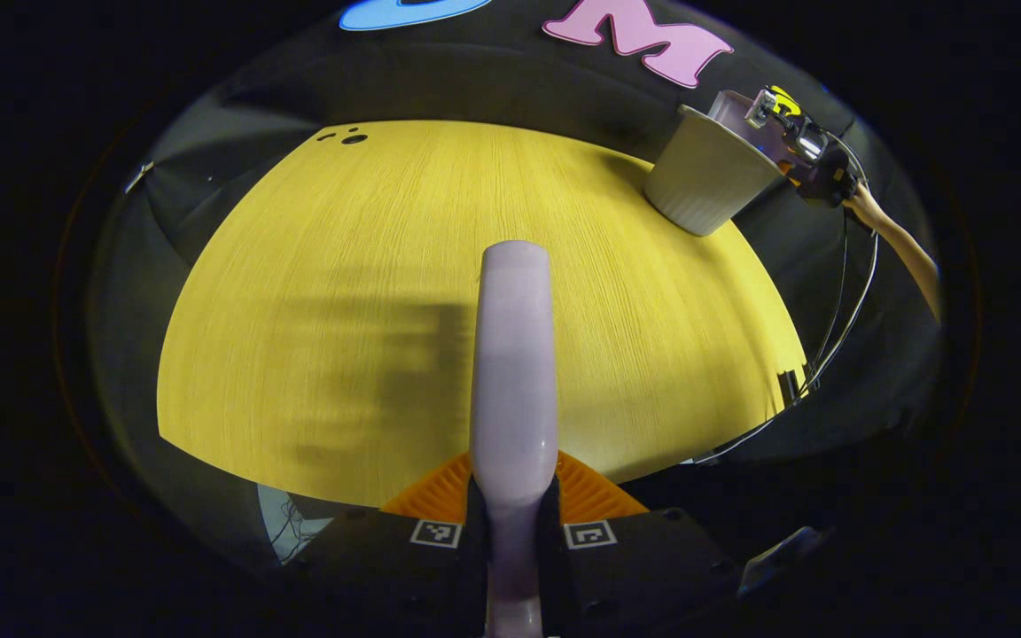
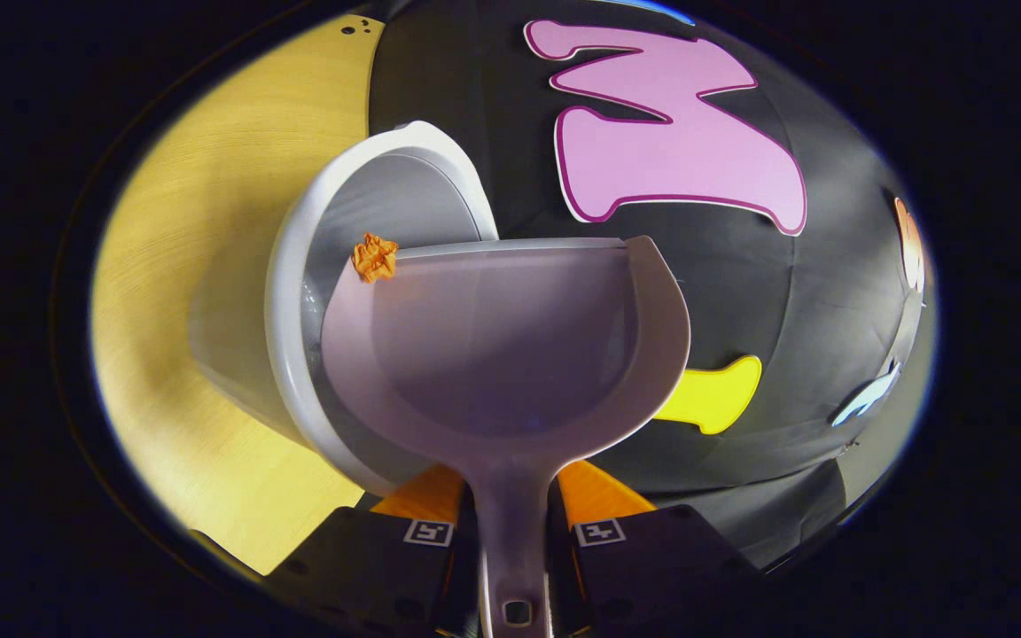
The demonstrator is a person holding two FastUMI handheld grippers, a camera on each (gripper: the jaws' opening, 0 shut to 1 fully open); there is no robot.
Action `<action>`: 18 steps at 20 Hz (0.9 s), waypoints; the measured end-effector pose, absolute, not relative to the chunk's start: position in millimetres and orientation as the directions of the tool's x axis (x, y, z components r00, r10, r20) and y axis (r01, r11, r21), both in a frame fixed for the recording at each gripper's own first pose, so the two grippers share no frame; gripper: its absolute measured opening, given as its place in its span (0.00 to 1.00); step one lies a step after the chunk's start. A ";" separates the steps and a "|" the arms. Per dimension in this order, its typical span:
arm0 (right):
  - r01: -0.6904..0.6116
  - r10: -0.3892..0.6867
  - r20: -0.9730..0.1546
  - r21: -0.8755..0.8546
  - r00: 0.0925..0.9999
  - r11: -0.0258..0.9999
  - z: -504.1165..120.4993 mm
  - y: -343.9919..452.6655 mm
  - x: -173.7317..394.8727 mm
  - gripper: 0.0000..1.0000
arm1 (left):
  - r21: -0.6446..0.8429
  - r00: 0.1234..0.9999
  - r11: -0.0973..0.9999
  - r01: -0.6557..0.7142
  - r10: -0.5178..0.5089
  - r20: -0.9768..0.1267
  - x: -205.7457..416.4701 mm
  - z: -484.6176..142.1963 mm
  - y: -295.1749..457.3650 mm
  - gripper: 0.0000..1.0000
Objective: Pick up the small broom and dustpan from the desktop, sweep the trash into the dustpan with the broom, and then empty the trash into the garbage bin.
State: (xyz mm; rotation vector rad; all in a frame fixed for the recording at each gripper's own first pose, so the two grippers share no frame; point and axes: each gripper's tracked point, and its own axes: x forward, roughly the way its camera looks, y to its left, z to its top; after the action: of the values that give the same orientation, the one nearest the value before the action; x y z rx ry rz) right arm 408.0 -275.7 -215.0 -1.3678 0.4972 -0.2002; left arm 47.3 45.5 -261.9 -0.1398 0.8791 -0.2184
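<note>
We find no readable words, brand names or numbers on anything here. The only signs are small square black-and-white coded markers, one on each finger mount of the left gripper (image 1: 512, 518) and of the right gripper (image 2: 512, 518); their patterns are blocks, not letters, so we cannot read them as text.

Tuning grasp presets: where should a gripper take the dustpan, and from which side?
By its handle, coming from the rear end, opposite the open lip. The handle is a narrow stem that fits between the fingers; the dustpan bowl is too wide. The right gripper holds it this way now.
</note>
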 end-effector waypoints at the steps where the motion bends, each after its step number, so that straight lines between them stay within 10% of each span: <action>1: -0.150 -0.424 -0.227 -0.967 0.876 0.208 -215.4 -277.0 407.7 0.35 | -0.204 0.621 0.970 0.132 -0.242 -0.746 48.4 -261.2 46.2 0.28; 7: -0.156 -0.424 -0.245 -0.960 0.872 0.234 -214.5 -279.3 403.9 0.31 | -0.204 0.636 0.971 0.127 -0.238 -0.734 47.5 -256.8 45.0 0.28; 18: 0.008 -0.376 -0.443 -0.639 0.814 0.770 -174.1 -270.0 366.6 0.35 | -0.161 0.715 0.979 0.127 -0.202 -0.670 57.7 -229.0 36.2 0.28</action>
State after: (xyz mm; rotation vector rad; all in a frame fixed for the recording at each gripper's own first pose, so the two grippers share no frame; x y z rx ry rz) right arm 366.6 -270.0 -174.1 -0.6676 0.5919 -0.2216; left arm 57.7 36.2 -229.0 -0.1057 0.7534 -0.1826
